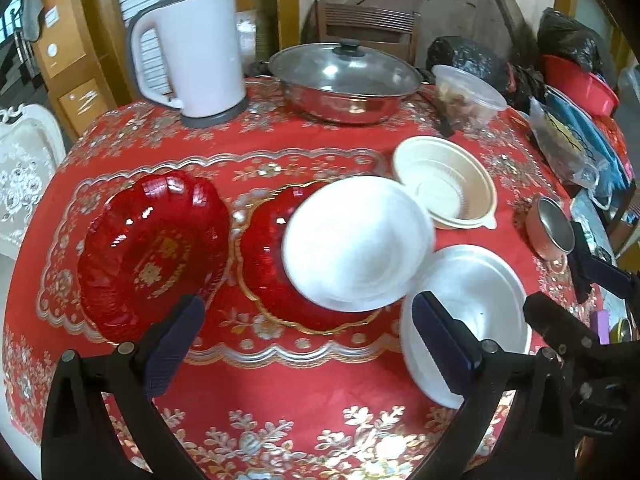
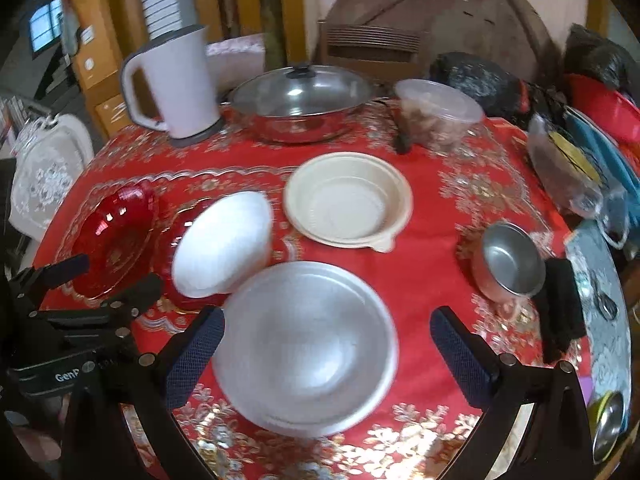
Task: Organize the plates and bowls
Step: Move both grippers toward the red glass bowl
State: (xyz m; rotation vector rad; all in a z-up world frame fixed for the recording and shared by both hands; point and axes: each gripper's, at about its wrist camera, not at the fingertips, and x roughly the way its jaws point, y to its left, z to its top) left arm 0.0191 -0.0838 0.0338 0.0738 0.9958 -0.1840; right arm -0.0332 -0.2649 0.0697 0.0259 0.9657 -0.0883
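Count on table (image 1: 280, 392): two red plates (image 1: 152, 252) (image 1: 272, 276); two white bowls (image 1: 356, 244) (image 1: 480, 300); one beige bowl (image 1: 444, 182); one small metal bowl (image 1: 554, 230); one kettle (image 1: 192, 48); one lidded pan (image 1: 344, 80); one clear lidded tub (image 1: 468, 94).

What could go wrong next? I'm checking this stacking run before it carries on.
1. The small white bowl sits tilted on the gold-rimmed red glass plate and leans toward the large white bowl; a nudge could tip it off.
2. The right gripper is open around the large white bowl; shutting off-centre may push it.
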